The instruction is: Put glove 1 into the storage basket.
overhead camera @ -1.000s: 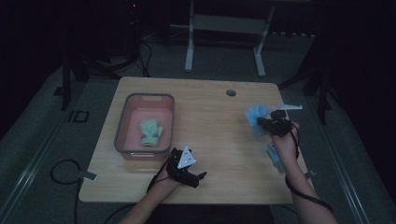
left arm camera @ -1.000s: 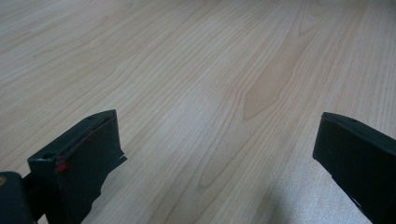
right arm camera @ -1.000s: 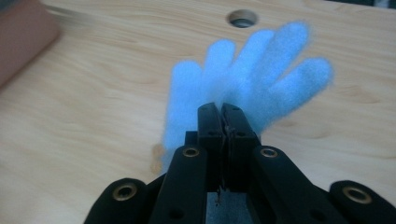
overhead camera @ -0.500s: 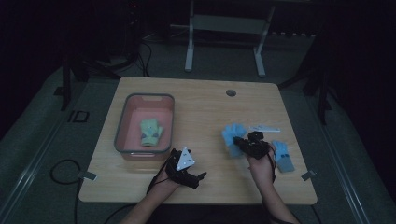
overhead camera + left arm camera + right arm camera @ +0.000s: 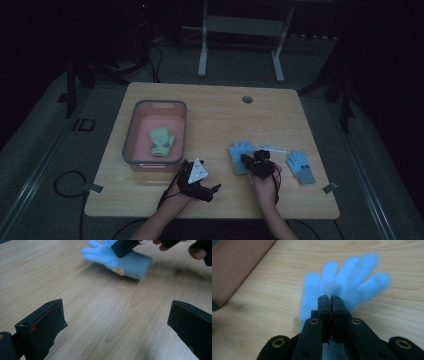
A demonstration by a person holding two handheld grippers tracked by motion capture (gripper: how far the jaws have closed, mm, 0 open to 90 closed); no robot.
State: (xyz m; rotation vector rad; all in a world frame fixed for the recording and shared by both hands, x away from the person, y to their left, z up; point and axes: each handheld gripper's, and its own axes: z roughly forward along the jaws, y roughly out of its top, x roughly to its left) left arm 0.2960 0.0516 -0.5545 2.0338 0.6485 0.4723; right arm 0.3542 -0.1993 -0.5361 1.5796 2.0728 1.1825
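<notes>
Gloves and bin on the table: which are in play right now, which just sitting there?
In play:
- light blue glove, pinched in the shut right gripper
- second blue glove, its likely pair
- pink bin, probably the drop spot, green glove inside

Lying about:
- left gripper, open, idle
- white strip

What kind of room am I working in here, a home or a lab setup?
Probably a lab or recording setup, not a home: a bare wooden table stands alone in a dim room, metal stand legs rise behind it, and cables trail over the grey floor.
</notes>
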